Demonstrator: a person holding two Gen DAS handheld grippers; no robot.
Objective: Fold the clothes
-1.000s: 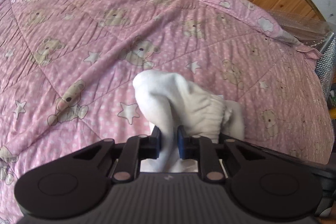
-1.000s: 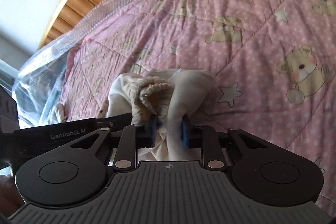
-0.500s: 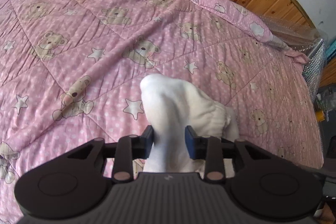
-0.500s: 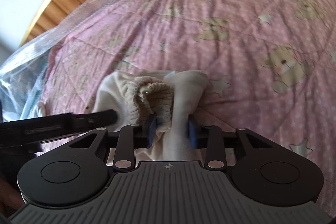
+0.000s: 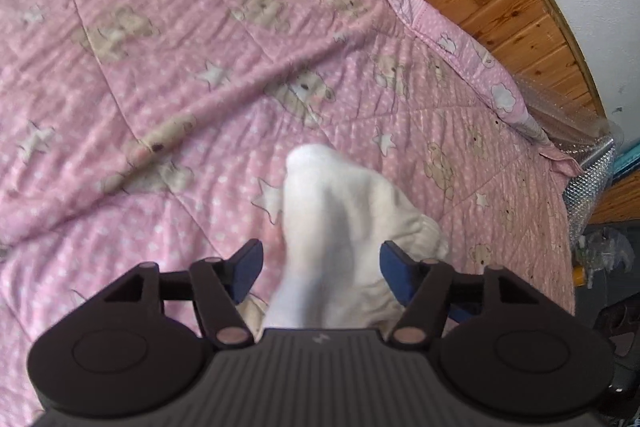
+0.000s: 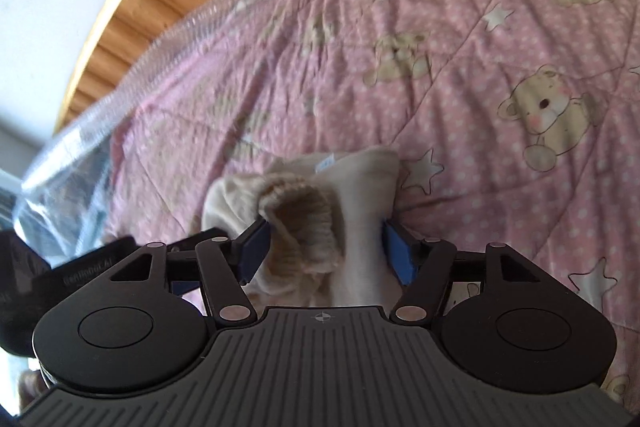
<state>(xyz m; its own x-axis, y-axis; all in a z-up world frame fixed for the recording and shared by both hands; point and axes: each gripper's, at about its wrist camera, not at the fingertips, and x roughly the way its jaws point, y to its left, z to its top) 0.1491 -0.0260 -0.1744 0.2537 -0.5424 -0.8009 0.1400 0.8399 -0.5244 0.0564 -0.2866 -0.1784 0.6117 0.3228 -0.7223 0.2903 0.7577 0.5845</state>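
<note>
My left hand-held gripper (image 5: 321,267) has its jaws spread wide around the cream garment (image 5: 336,227), which lies bunched on the pink teddy-bear quilt (image 5: 160,75). My right hand-held gripper (image 6: 327,247) is equally spread, straddling the garment's ribbed cuff (image 6: 300,215) without pinching it.

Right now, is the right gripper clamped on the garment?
No, the right gripper is open, its blue pads spread either side of the cream garment on the pink quilt.
</note>
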